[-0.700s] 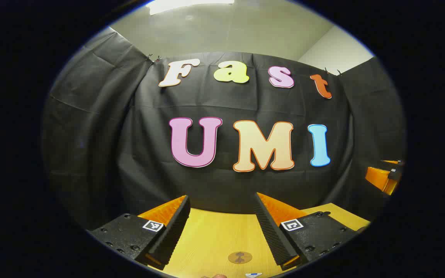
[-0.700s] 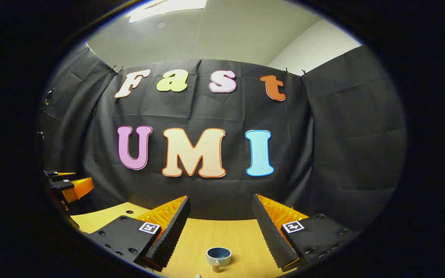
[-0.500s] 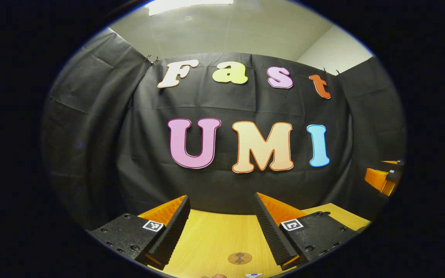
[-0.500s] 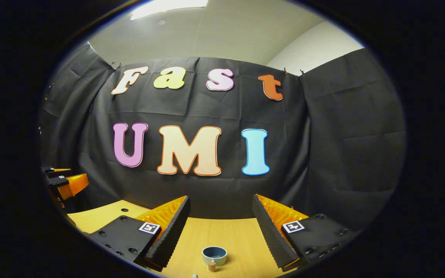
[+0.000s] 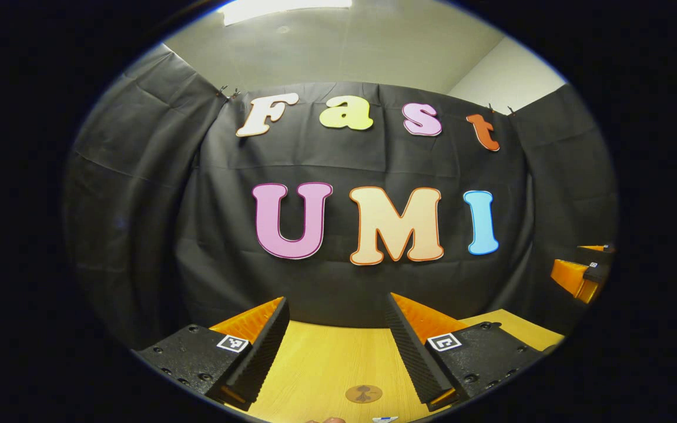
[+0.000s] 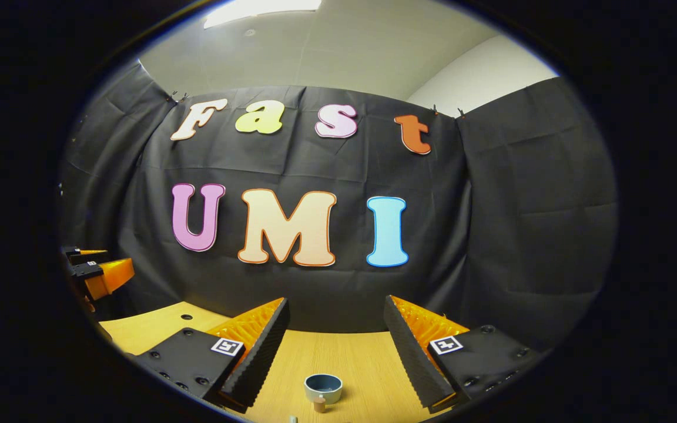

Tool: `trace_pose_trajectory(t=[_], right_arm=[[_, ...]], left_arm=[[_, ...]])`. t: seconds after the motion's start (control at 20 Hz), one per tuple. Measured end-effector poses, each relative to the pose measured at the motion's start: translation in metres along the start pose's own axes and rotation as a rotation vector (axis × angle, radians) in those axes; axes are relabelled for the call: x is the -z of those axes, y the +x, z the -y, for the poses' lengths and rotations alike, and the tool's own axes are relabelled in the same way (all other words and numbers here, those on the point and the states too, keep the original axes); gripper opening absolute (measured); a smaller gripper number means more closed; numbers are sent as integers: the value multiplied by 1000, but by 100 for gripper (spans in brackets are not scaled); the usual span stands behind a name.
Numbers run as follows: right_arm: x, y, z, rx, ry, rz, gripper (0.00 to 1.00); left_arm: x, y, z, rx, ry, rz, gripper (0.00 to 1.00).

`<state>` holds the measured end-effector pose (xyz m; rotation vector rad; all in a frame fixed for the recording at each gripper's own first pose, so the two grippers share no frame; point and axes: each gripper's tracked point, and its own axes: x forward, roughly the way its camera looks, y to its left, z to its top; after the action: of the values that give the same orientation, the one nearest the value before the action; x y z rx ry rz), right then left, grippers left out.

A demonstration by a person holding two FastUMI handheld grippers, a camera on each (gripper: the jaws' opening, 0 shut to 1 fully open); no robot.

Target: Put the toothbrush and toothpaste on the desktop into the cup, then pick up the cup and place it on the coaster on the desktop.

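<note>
Yellow wood-grain bench runs back to a black cloth wall; a pale ceiling with a bright light panel sits above it, and a white wall corner shows past the cloth's top right.

Left gripper view: left hand-held gripper held above the bench, fingers spread wide, nothing between them. A round tan coaster lies flat on the bench between the fingers. Small objects at the bottom edge are too cut off to identify. The other gripper sits far right.

Right gripper view: right hand-held gripper likewise wide open and empty. A blue-grey cup stands upright on the bench between its fingers, with a small tan item just in front; identity unclear. The bench has a round hole at left.
</note>
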<state>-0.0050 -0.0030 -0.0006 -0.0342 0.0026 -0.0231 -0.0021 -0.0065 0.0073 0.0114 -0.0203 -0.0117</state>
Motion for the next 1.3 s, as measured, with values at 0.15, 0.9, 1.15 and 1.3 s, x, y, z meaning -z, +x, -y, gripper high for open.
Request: trace_pose_trajectory(t=[0.15, 0.9, 1.15, 1.3], right_arm=[[1, -3, -8, -22, 11, 1, 100], [57, 2, -34, -137, 10, -159, 100], [116, -4, -46, -188, -28, -346, 99], [159, -12, -52, -214, -68, -479, 99]], left_arm=[[1, -2, 3, 5, 6, 1, 94], [6, 1, 6, 10, 27, 11, 94], [8, 1, -5, -9, 30, 6, 94], [10, 0, -12, -19, 35, 4, 94]])
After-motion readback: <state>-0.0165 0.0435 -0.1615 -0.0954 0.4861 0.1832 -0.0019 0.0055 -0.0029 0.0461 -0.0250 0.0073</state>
